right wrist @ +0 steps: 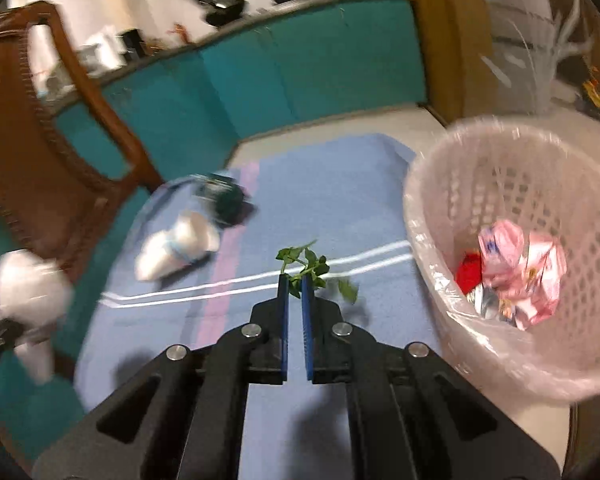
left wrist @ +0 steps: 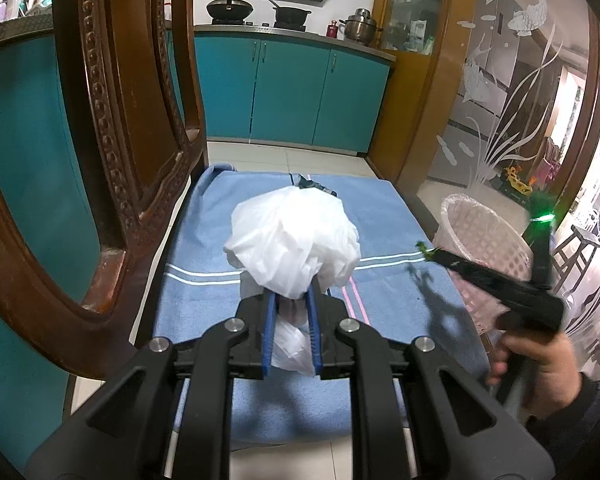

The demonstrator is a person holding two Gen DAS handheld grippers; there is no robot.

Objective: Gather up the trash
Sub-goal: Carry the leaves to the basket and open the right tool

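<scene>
My left gripper (left wrist: 291, 294) is shut on a crumpled white plastic bag (left wrist: 294, 238) and holds it above the blue towel (left wrist: 388, 208). My right gripper (right wrist: 295, 280) is shut on a leafy green sprig (right wrist: 304, 262) above the towel (right wrist: 340, 200); it also shows in the left wrist view (left wrist: 427, 254). A pink lattice waste basket (right wrist: 516, 184) with a clear liner stands to the right and holds pink wrappers (right wrist: 520, 268) and something red. A white paper cup (right wrist: 176, 250) lies on its side on the towel beside a dark green object (right wrist: 228, 200).
A carved wooden chair (left wrist: 112, 128) stands close on the left. Teal kitchen cabinets (left wrist: 292, 88) run along the back. A frosted glass partition (left wrist: 512, 92) stands at the right behind the basket (left wrist: 484, 240).
</scene>
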